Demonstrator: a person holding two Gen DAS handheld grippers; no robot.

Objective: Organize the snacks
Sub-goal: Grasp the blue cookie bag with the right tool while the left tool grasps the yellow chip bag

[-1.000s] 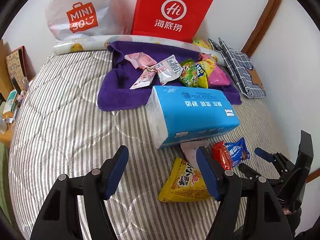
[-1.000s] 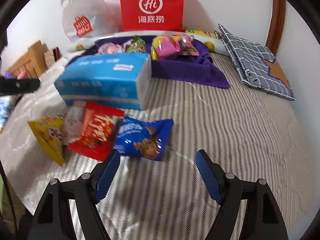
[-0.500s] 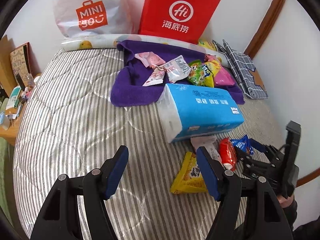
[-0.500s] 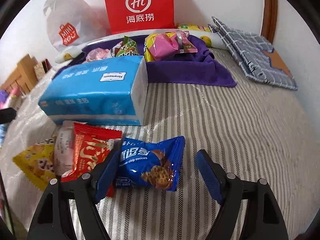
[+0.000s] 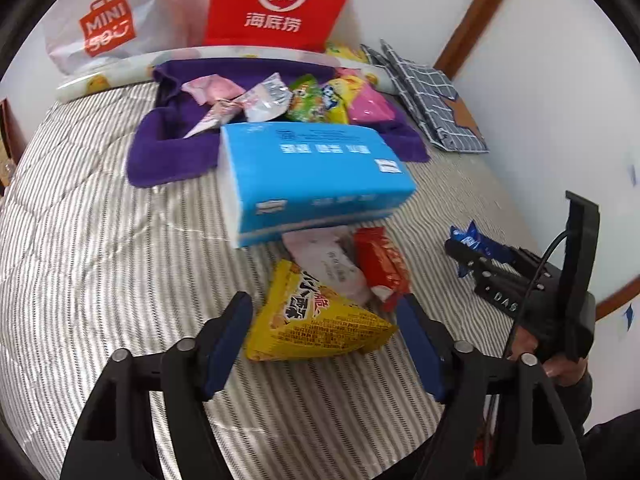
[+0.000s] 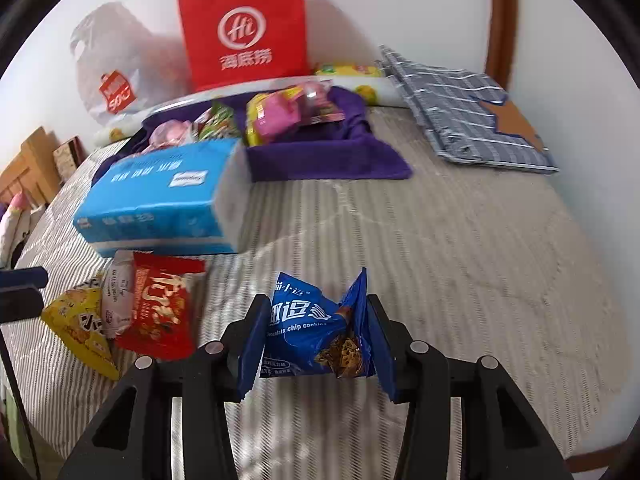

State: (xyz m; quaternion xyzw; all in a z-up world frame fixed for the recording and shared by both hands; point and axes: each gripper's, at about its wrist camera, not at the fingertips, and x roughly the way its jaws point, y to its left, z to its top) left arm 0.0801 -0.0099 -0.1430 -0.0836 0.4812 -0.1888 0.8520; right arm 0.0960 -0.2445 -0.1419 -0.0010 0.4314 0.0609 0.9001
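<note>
A blue chocolate-chip cookie packet sits crumpled between the pads of my right gripper, whose jaws are closing and press on both its sides. In the left wrist view the same packet shows at the tip of the right gripper, just above the striped bed. My left gripper hangs low over a yellow triangular snack packet; its jaws are opening, the packet lies between them untouched. A red packet and a pale pink one lie just beyond.
A blue tissue pack lies mid-bed. Behind it a purple towel holds several snacks. A red paper bag and a white plastic bag lean on the back wall. Folded checked cloth lies at the far right by the wall.
My right gripper came forward over the blue cookie packet and closed on it, crumpling it. My left gripper moved toward the yellow packet, which now lies between its jaws.
</note>
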